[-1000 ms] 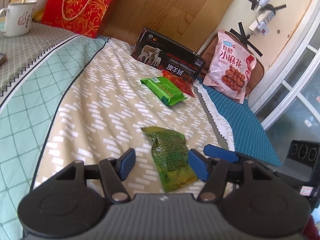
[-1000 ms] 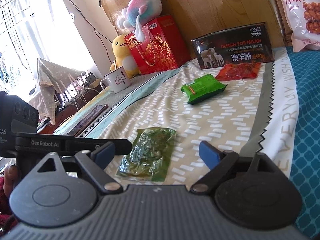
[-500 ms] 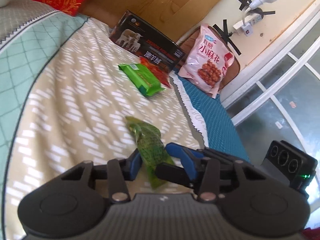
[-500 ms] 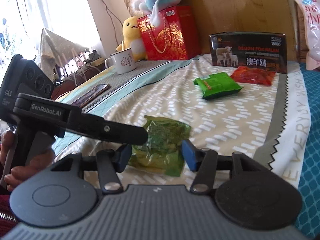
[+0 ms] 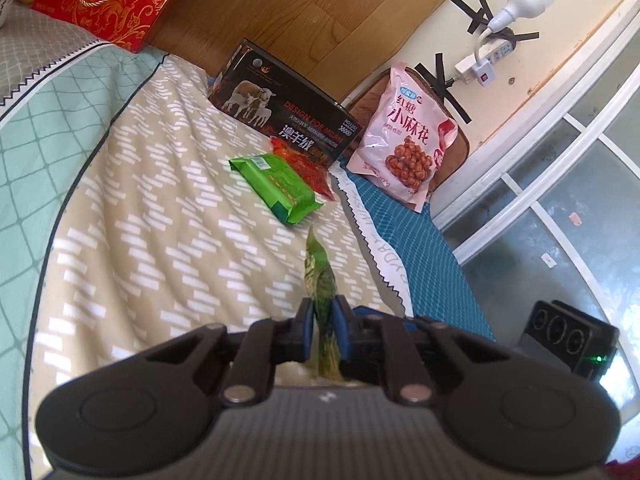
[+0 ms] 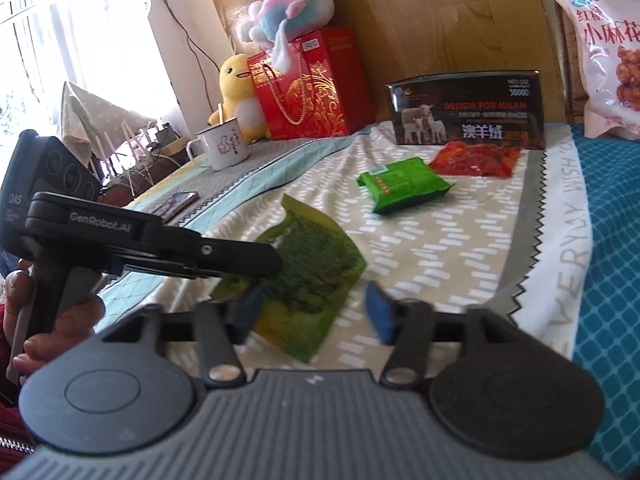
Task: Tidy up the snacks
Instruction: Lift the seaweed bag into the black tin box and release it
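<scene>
Left gripper (image 5: 322, 316) is clamping olive snack pouch (image 6: 308, 268) edge-on, long axis pointing fwd; right gripper (image 6: 316, 312) jaws are opening, pouch betw them, untouched.

A bed covered with a beige spread printed with white dashes (image 5: 168, 216) carries everything. To one side the cover turns to mint green with a white lattice (image 5: 44, 128), then to grey (image 5: 36, 48); on the other side a teal blue diamond-patterned cloth (image 5: 416, 248) adjoins it. Directly on the spread lie a bright green foil snack packet (image 5: 276, 188) and, just beside it, a red clear-plastic snack pouch (image 6: 476, 158) that touches a black cardboard box printed with sheep (image 5: 288, 120). A white enamel mug (image 6: 222, 146) and a dark phone (image 6: 176, 204) rest on the grey part.
</scene>
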`<action>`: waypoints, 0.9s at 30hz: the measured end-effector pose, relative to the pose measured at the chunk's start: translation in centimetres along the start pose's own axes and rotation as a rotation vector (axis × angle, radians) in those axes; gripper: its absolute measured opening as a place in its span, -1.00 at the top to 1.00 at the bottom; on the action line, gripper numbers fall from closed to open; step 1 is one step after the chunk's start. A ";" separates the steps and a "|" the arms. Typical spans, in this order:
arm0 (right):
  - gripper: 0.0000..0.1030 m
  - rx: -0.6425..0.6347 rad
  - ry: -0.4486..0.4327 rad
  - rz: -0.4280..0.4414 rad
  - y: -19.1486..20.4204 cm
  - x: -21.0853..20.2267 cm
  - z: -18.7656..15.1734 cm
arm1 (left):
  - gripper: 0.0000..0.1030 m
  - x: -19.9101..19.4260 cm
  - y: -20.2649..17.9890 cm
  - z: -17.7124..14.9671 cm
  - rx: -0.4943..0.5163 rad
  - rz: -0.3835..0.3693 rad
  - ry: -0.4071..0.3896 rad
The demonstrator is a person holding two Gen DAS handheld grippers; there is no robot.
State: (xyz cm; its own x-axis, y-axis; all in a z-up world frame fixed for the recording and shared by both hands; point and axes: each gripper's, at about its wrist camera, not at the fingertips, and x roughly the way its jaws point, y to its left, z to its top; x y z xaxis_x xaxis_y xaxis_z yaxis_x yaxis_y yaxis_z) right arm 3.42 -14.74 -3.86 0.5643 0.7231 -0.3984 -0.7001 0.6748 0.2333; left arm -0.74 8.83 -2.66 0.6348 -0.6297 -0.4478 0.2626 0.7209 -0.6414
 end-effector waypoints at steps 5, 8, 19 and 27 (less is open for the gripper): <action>-0.74 -0.136 0.048 0.019 1.6 1.1 0.0 | 0.78 0.3 0.3 0.3 -0.031 -0.051 0.016; -0.55 -0.226 0.067 -0.012 2.6 2.1 0.1 | 0.78 0.6 0.0 0.5 -0.022 -0.037 0.019; 0.15 -0.221 -0.046 -0.097 0.8 0.6 2.6 | 0.77 2.0 -2.7 5.1 0.081 -0.039 0.009; 0.16 -0.320 -0.195 -0.231 -2.6 2.7 10.9 | 0.77 6.2 -4.9 15.3 0.213 -0.052 -0.093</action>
State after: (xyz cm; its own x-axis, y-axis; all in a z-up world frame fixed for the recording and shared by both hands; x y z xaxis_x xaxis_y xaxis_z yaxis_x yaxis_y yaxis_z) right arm 11.56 -12.94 4.09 0.7725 0.5935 -0.2259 -0.6287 0.7647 -0.1412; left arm 13.00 5.80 7.25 0.6781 -0.6454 -0.3516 0.4377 0.7390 -0.5121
